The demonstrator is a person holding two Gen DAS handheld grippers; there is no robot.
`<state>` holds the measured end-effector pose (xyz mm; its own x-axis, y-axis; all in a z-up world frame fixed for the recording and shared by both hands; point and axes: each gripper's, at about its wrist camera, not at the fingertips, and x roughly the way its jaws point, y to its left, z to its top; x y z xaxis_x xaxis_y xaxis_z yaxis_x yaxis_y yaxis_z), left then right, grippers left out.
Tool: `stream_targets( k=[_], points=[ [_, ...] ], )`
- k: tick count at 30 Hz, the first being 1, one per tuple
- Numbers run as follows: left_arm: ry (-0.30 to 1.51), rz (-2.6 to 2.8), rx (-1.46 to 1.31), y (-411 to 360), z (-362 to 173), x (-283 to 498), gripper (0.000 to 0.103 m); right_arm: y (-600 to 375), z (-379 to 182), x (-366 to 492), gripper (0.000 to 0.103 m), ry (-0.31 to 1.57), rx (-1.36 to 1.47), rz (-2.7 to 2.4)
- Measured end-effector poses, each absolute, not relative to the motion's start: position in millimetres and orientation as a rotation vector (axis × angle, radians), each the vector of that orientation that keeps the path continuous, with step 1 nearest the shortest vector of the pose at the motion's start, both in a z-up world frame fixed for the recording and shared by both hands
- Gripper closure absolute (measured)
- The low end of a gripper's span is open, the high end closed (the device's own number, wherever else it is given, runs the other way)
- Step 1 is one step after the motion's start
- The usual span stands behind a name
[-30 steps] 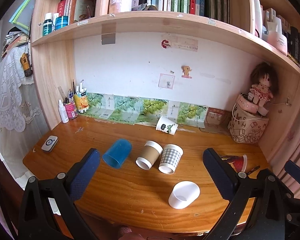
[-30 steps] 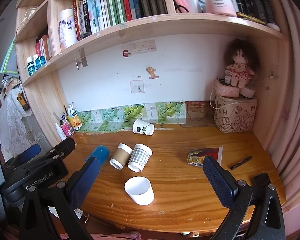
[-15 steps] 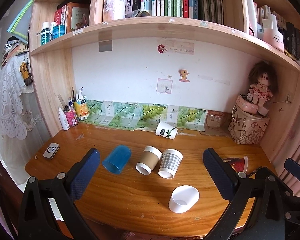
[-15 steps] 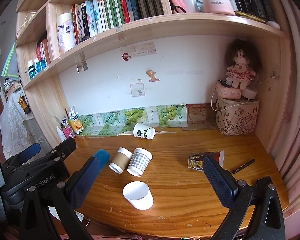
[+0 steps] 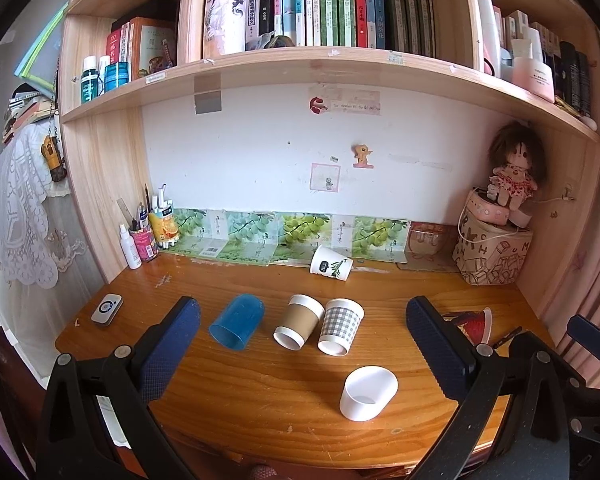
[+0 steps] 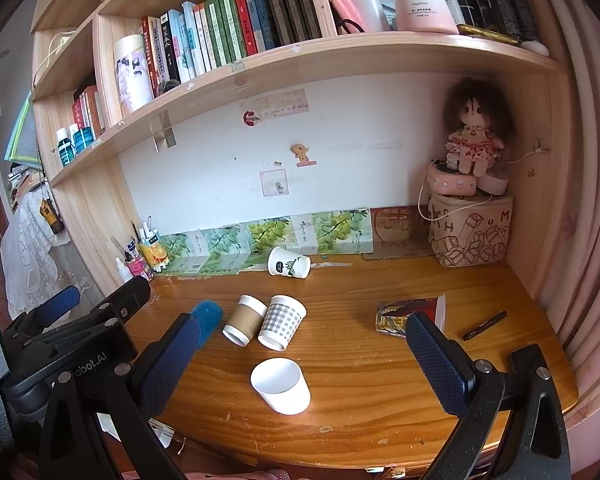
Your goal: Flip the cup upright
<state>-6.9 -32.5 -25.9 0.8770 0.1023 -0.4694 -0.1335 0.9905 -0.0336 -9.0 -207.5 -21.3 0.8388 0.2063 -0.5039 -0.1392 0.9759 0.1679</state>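
Cups lie tipped on the wooden surface (image 5: 260,384): white cup (image 5: 368,393) nearest, ahead of and between the spread jaws of the left gripper (image 5: 300,344). Right gripper (image 6: 300,354) is also spread wide, empty, white cup (image 6: 281,385) just below its centre.

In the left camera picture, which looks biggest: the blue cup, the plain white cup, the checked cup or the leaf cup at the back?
1. Blue cup and plain white cup: too alike to rank, and the white one is nearer.
2. Checked cup.
3. Leaf cup: smallest, but farthest away.

bright daylight | soft shadows | sharp focus | strong fisheye bending, dark corners
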Motion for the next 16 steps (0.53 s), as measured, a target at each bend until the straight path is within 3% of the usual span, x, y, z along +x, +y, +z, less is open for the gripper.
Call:
stream_targets(
  k=[16],
  points=[
    [0.586,0.111,-0.04,-32,-35,-15,0.0,-206,-30,-24,0.0,0.617,0.173,0.175]
  ],
)
